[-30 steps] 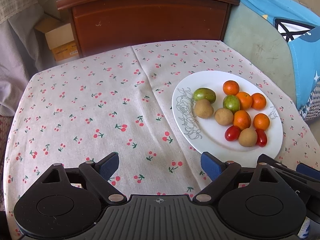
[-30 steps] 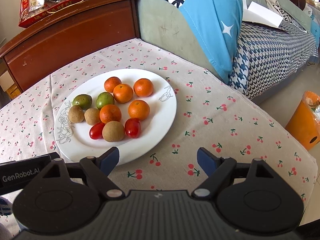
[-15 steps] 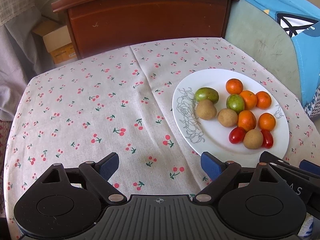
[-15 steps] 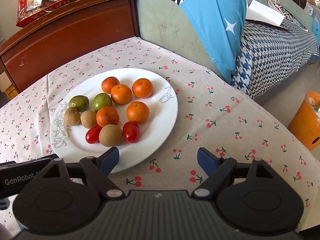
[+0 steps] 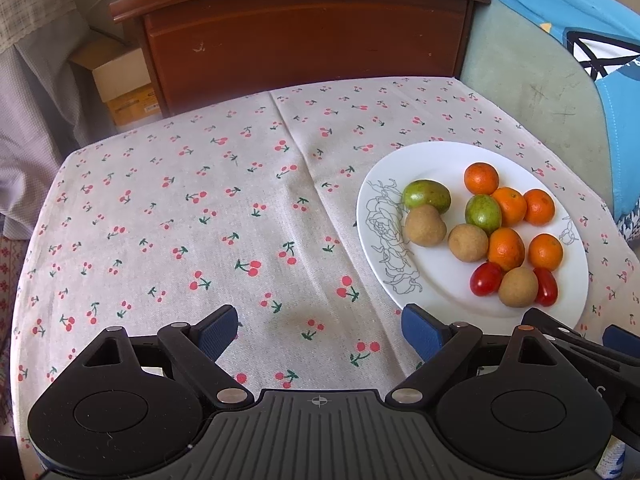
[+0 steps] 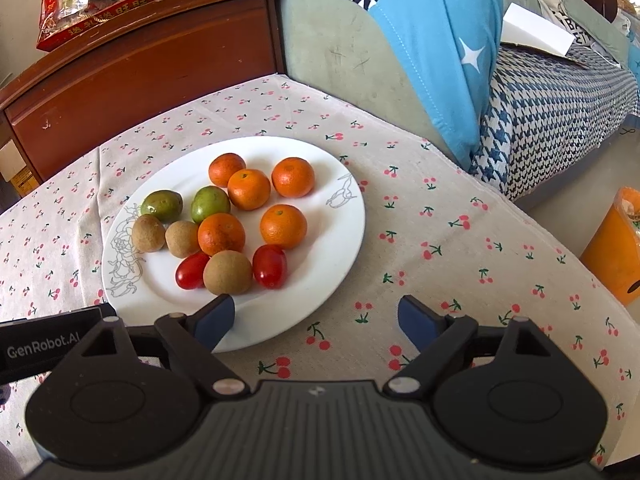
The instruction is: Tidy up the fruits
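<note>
Both grippers, left [image 5: 320,330] and right [image 6: 316,318], gape wide, holding nothing. Fruits [image 6: 224,236] sit bunched on the plate [image 6: 336,248]; I reckon nudging one sends its neighbours rolling off.

Home bedroom: bed [image 6: 560,92], wooden headboard [image 5: 304,36].

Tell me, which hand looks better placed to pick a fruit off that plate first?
Probably the right gripper: its open fingers hang over the near rim of the white plate, with the brown fruit just ahead. The left gripper, also open, faces bare cherry-print tablecloth, the plate off to its right.
</note>
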{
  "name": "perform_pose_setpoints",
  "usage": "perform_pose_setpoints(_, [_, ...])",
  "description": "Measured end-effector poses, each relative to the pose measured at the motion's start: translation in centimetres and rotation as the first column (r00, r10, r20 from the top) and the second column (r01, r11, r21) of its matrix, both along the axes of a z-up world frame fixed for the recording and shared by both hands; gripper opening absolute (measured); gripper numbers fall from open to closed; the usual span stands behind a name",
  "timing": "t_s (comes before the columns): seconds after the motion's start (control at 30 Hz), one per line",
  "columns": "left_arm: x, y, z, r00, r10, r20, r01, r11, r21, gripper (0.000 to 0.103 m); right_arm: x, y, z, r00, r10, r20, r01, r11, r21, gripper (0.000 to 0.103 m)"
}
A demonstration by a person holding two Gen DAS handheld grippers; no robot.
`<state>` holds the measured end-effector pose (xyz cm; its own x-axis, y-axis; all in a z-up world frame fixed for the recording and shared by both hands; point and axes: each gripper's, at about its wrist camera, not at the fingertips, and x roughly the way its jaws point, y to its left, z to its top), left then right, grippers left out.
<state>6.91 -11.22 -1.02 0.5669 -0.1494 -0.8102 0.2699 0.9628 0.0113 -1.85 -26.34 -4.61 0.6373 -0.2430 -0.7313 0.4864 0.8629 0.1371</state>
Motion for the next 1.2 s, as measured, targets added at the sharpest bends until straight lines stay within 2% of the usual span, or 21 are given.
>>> perform_pose_setpoints(0.63, [-0.6, 0.7, 0.7, 1.000, -0.003, 0.001, 0.003, 1.000, 0.009, 0.091, -0.7, 0.9, 0.6, 1.000, 0.019, -0.001, -0.019, 1.000, -0.012, 0.089])
perform_pose_setpoints(1.03, [-2.2, 2.8, 1.7, 0.999, 0.020, 0.029, -0.020, 1.000, 0.011, 0.091, -1.7, 3.0, 1.2, 0.993, 0.107, 0.046, -0.105, 0.993, -0.048, 0.089])
perform_pose_setpoints(1.2, [-2.9, 4.5, 1.6, 0.999, 0.040, 0.031, -0.040, 0.999, 0.015, 0.091, -2.2, 4.2, 1.1, 0.979, 0.178, 0.098, -0.176, 0.984, -0.023, 0.090])
